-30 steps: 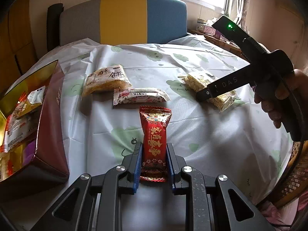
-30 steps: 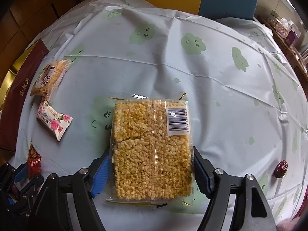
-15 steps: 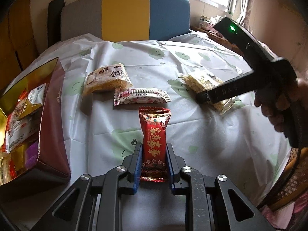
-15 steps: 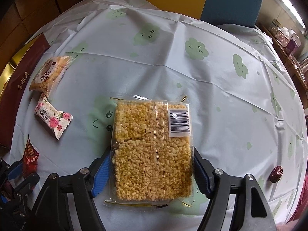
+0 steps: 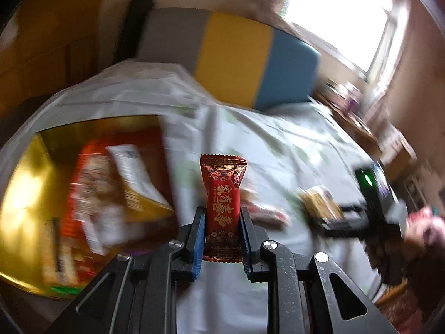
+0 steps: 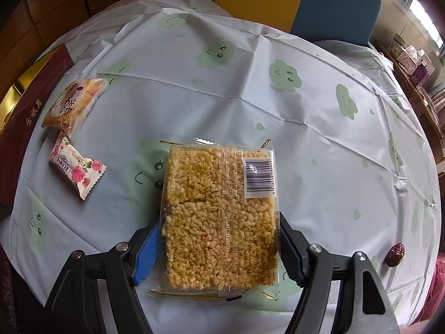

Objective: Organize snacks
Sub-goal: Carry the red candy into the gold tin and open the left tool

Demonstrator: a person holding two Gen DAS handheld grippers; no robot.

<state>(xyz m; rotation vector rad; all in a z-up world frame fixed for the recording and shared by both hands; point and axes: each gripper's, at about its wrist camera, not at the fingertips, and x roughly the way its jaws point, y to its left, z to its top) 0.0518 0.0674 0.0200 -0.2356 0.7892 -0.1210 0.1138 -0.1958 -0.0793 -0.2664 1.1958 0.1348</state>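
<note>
Left wrist view: gold box (image 5: 25,172) holds blurred snack packets (image 5: 91,192); left gripper (image 5: 222,220) clamps a red packet (image 5: 223,194).

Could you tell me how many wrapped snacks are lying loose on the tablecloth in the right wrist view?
3: the rice-crisp pack between the right tool's fingers, the rose-print packet at left, and the orange biscuit packet behind it. Others may lie outside the frame.

A red snack packet (image 5: 222,203) bears gold characters. The rice cake pack (image 6: 219,217) is golden-yellow under clear wrap. The bench cloth (image 6: 306,144) is white with green clouds.
</note>
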